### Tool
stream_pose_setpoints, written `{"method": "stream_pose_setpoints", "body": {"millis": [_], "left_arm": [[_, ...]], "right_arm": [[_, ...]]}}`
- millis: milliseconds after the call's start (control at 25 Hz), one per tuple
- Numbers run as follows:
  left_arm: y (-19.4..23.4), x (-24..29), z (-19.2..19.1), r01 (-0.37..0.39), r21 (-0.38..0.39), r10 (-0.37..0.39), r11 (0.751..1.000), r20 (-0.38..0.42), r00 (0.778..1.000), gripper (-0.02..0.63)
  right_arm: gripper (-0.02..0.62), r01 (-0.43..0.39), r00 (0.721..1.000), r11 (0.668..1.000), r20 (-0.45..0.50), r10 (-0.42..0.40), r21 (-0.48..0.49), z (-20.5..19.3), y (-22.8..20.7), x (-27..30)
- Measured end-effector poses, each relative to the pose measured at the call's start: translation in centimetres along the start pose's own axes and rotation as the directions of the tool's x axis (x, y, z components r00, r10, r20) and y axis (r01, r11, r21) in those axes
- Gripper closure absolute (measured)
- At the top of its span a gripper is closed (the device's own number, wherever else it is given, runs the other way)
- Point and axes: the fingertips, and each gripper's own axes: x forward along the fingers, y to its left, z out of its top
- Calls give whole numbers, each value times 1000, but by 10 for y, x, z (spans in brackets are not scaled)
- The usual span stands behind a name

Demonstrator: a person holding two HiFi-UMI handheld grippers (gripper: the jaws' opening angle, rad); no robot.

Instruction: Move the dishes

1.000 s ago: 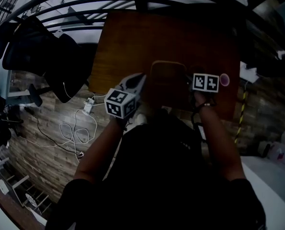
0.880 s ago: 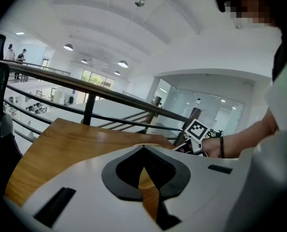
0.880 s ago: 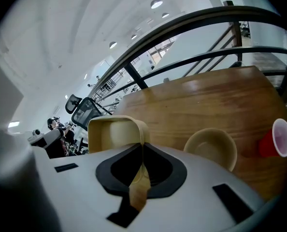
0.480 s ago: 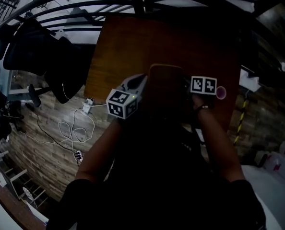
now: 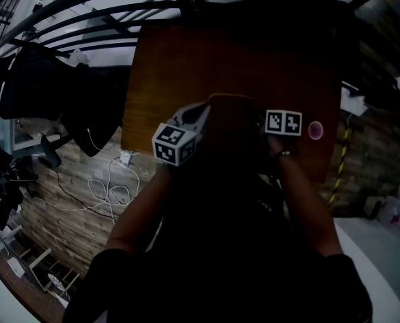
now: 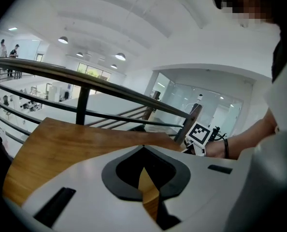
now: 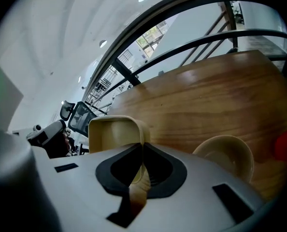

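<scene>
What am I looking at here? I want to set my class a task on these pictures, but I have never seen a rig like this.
There is no robot here. A person holds a two-jaw gripper in each hand. One picture comes from a camera on the person's head, looking steeply down. The other two come from cameras riding on the grippers, each looking along its own jaws. The left gripper and the right gripper each pinch an edge of the same cream square dish, one on each side. Below is a wooden table. On it stand a round bowl and a small pink thing, too small to identify.
</scene>
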Motion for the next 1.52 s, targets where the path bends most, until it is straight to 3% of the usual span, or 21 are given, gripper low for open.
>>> {"method": "stream_pose_setpoints", "body": {"millis": [360,560,1040,1520], "left_arm": [[39,9,-1,68,16,-66,998,-65,996,611],[54,11,-10,99,-15,-100,995,-99,990,611],[69,13,-21,142,-28,-145,989,-142,979,611],[73,16,-31,148,-39,-152,988,-156,976,611]], "right_arm": [[571,47,998,995,-35,-44,88,-15,5,32],[571,76,996,988,-54,-69,133,-26,4,41],[569,132,989,981,-84,-121,144,-36,-3,55],[568,138,987,981,-103,-125,135,-37,-3,61]]}}
